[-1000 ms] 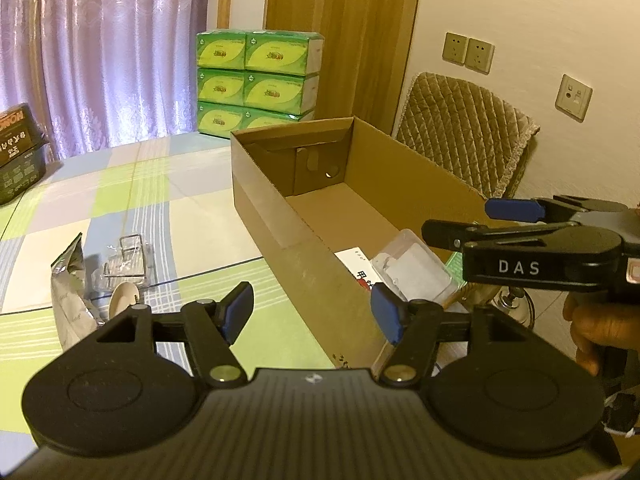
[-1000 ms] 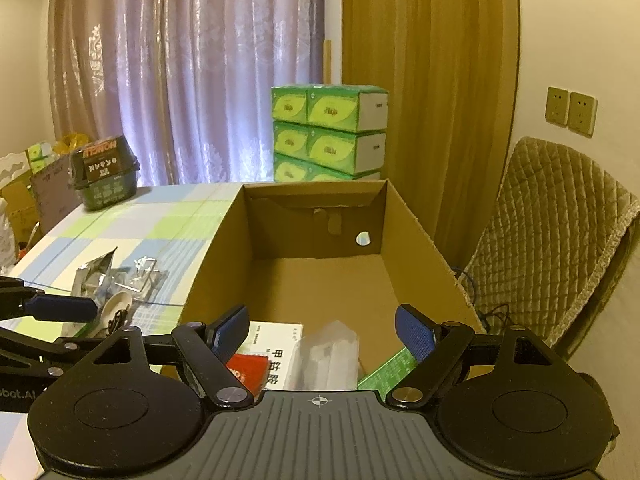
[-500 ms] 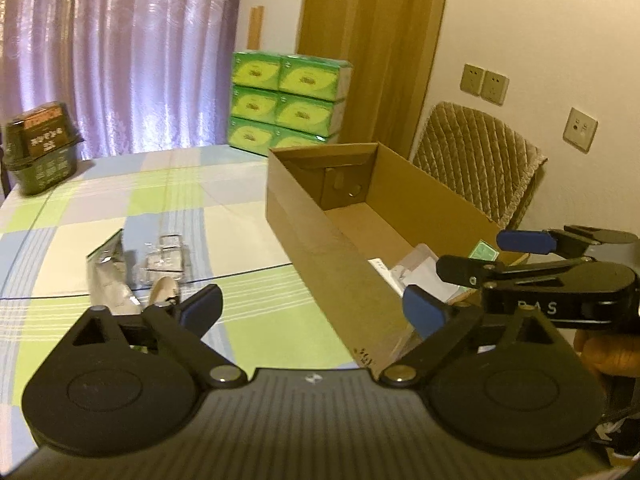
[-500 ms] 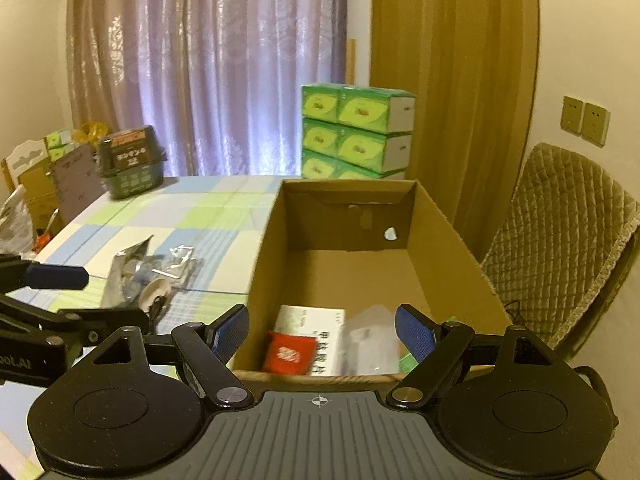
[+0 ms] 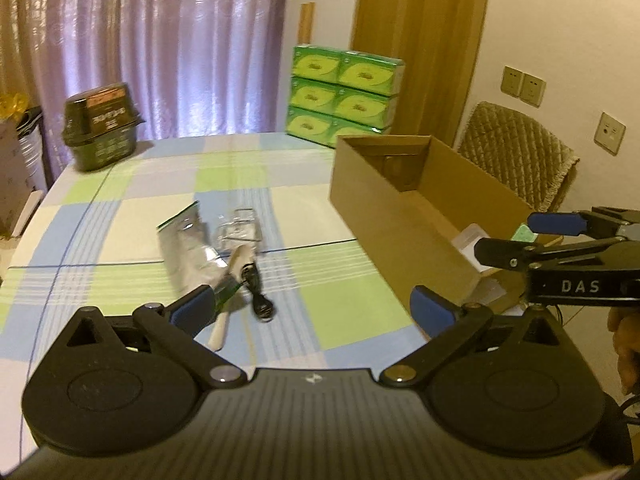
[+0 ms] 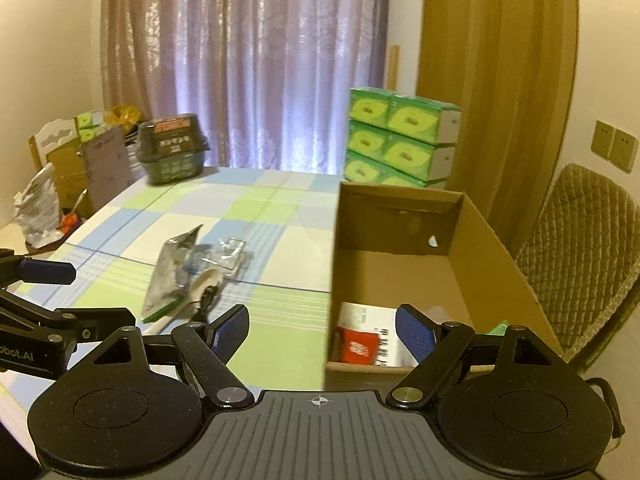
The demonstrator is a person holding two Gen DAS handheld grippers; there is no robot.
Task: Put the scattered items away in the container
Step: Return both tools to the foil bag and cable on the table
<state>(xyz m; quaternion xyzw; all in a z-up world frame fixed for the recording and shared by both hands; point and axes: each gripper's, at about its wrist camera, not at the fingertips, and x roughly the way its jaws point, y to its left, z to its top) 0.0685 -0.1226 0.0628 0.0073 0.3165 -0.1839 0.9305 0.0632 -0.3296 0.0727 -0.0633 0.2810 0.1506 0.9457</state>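
Note:
An open cardboard box stands on the right of the checked table. Inside it lie a red packet, a white booklet and a clear plastic case. Left of the box, on the cloth, sits a cluster: a silver foil pouch, a clear plastic packet, a pale spoon and a black cable. My left gripper hangs open and empty just short of the cluster. My right gripper is open and empty over the box's near end.
A stack of green tissue boxes stands behind the box. A dark green basket sits at the table's far left corner. A quilted chair is to the right, with clutter beyond the left edge.
Both grippers have drawn back from the box and swung left, bringing the scattered cluster towards the middle of view. My left gripper's fingers have spread wider. Nothing was picked up.

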